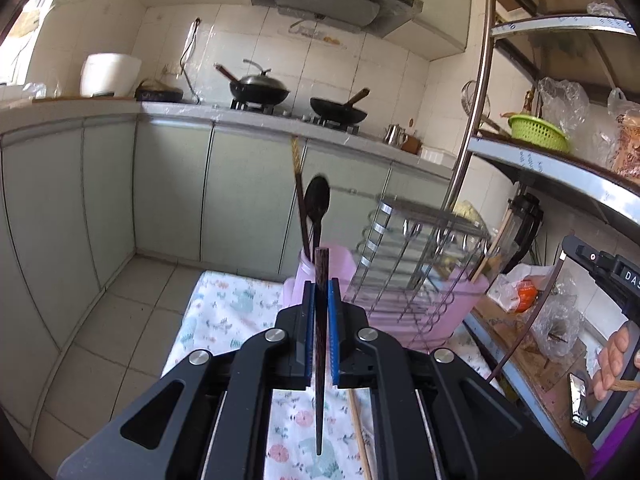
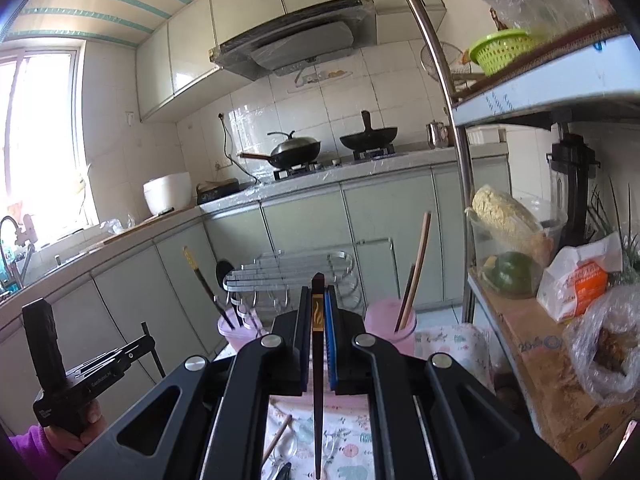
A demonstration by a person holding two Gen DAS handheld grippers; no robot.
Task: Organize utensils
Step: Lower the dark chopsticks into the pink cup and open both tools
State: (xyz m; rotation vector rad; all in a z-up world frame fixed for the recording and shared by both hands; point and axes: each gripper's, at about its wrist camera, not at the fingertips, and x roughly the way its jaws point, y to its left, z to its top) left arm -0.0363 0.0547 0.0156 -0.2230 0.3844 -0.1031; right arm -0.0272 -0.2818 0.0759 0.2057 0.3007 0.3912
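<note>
Where each stick sits: clamped upright between blue pads, one per gripper.
Left gripper (image 1: 320, 280): clenched on a dark reddish-brown wooden chopstick (image 1: 320, 352); thin tip hangs over the floral tablecloth (image 1: 224, 312).
Right gripper (image 2: 319, 300): clenched on a dark chopstick with a gold flame mark (image 2: 318, 360), tip pointing down.
Pink plastic cups: left one (image 2: 236, 330) holds a black spoon (image 1: 317, 200) and a chopstick; right one (image 2: 390, 318) holds two.
Wire rack (image 1: 412, 248): blurred, between the cups.
Hard to read: shiny utensils on the cloth (image 2: 286, 460), cut off by the gripper body.
Hands: right hand (image 1: 614, 364) and left hand (image 2: 80, 432) wrap the handles, partly cropped.
</note>
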